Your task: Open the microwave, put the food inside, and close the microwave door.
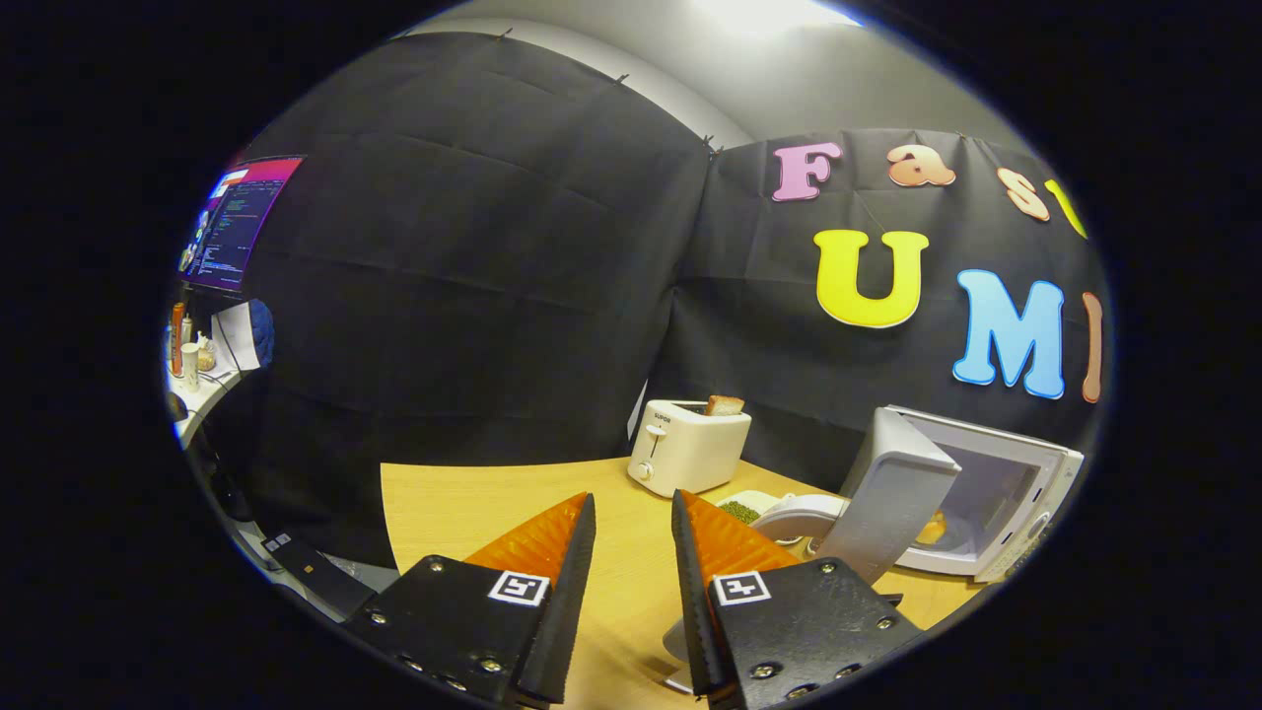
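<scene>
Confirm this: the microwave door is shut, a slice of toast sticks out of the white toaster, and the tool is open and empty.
Not quite. The microwave has its door swung open, as the gripper view shows, with something yellow inside. The rest holds: toast sticks out of the white toaster, and the tool is open and empty.

Mount: on the gripper (pixel 634 513), looking forward along its two fingers (pixel 552 552), which stand apart with bare desk between them.
Height: low over the desk (pixel 444 503), close to its surface.
Facing: toward the toaster (pixel 687 446) at the desk's back, against the booth wall.
Off-axis: the microwave (pixel 971 493), door open, right of the toaster.
</scene>
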Tool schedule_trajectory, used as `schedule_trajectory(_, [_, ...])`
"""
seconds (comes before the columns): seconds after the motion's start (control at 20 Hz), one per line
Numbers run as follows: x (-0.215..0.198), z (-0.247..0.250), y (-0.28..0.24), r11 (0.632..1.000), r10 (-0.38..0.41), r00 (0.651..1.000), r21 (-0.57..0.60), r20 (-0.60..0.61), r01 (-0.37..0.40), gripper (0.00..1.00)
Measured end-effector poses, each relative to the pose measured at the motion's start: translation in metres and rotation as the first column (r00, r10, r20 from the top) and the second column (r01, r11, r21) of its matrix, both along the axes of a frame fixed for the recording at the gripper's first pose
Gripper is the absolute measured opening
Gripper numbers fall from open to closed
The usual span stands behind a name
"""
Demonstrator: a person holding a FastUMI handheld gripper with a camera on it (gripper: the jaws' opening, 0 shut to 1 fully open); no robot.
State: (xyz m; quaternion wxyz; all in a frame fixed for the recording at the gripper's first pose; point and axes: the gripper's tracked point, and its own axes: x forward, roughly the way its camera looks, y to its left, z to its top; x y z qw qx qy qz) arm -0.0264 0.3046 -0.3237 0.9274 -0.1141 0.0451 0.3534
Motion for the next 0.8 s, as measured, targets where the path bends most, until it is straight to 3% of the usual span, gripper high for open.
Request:
schedule_trajectory(0.05, [0.006,-0.004,-0.010,0.999,-0.048,0.999,-0.009,-0.009,0.048,0.46])
schedule_trajectory(0.15, [0.005,-0.009,-0.016,0.998,-0.066,0.996,0.001,-0.063,0.066,0.22])
schedule_trajectory(0.3, [0.013,-0.008,-0.038,0.992,-0.127,0.991,-0.014,-0.050,0.126,0.22])
schedule_trajectory(0.4, [0.021,-0.007,-0.060,0.985,-0.168,0.986,-0.036,-0.017,0.167,0.11])
schedule_trajectory(0.6, [0.045,-0.014,-0.119,0.963,-0.270,0.959,-0.017,-0.082,0.269,0.11])
schedule_trajectory(0.8, [0.074,-0.016,-0.192,0.917,-0.398,0.912,-0.005,-0.096,0.399,0.11])
